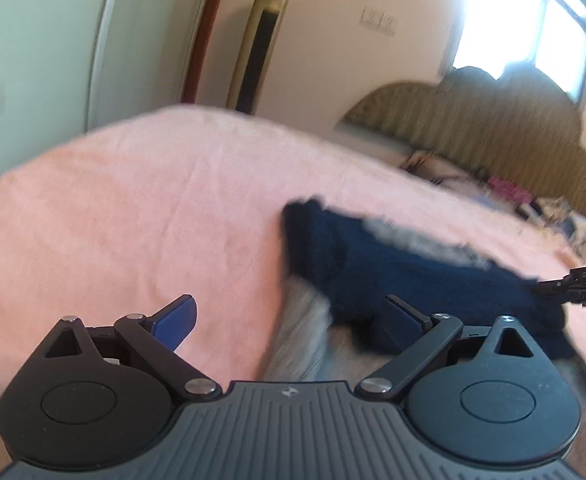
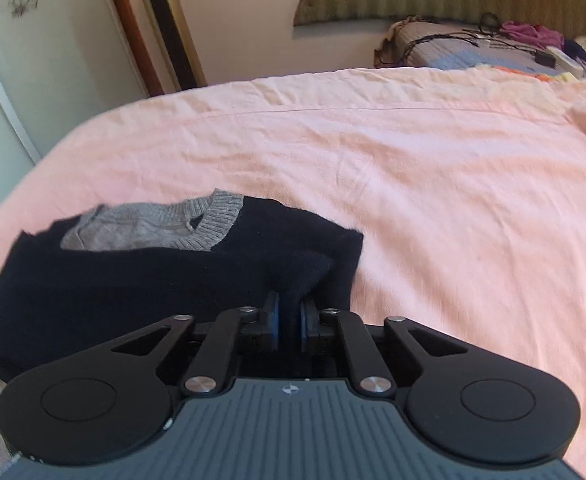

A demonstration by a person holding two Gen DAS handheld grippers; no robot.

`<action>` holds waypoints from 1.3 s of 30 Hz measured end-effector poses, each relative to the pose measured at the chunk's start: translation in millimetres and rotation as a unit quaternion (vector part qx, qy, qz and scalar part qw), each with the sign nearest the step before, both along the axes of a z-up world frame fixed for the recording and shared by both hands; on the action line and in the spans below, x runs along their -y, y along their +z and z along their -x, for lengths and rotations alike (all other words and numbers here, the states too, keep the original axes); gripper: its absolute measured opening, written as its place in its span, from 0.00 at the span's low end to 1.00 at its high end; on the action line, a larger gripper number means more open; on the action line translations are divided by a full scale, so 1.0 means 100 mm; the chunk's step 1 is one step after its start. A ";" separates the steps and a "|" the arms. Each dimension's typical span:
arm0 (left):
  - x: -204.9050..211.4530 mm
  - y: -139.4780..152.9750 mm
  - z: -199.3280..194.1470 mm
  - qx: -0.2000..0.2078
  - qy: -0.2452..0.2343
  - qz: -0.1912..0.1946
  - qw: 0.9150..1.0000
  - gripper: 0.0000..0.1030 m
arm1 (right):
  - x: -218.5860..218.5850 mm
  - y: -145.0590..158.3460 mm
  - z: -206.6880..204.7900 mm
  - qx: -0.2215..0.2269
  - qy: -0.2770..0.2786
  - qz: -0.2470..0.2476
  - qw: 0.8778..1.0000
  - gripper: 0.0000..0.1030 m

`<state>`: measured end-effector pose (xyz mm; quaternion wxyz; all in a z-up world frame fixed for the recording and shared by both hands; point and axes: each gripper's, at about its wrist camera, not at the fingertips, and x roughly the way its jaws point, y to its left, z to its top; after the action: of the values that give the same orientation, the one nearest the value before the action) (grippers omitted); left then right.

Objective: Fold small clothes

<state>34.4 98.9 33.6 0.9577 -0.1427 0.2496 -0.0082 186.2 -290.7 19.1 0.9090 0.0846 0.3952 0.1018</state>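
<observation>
A small navy sweater (image 2: 133,280) with a grey ribbed collar (image 2: 213,224) lies partly folded on the pink bedsheet (image 2: 413,184). My right gripper (image 2: 287,320) is shut on a bunched navy fold of the sweater at its right side. In the left wrist view the sweater (image 1: 393,264) lies ahead and to the right, blurred. My left gripper (image 1: 289,316) is open and empty, its right finger (image 1: 405,316) at the sweater's near edge and its left finger (image 1: 175,316) over the sheet. The right gripper's tip (image 1: 573,284) shows at the far right edge.
A grey patch (image 1: 313,340) of fabric lies under the sweater's near edge. A padded headboard (image 1: 473,120) and cluttered bedding (image 2: 493,48) are at the far right. A wardrobe door (image 1: 33,40) and a tall gold-framed unit (image 2: 169,20) stand beyond the bed's far edge.
</observation>
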 end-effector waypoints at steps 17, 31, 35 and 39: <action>0.75 -0.21 -1.21 -0.088 -0.079 -0.131 0.984 1.00 | -0.52 -0.27 0.11 0.069 0.062 0.067 0.993 0.66; 0.06 -0.14 0.13 -0.110 -0.061 -0.057 0.990 0.59 | 0.35 -0.21 1.56 0.010 0.009 0.006 1.000 0.64; 0.05 -0.08 0.04 -0.130 -0.052 -0.064 0.988 0.05 | 0.30 -0.17 1.53 -0.004 0.028 -0.011 1.000 0.10; -0.05 -0.05 0.15 -0.118 -0.039 -0.119 0.985 0.04 | 0.50 -0.02 1.62 0.025 0.004 -0.015 1.000 0.07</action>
<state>19.4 103.5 28.2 0.9305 -0.0179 0.3657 0.0008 24.2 -340.7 17.5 0.9167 0.0943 0.3714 0.1131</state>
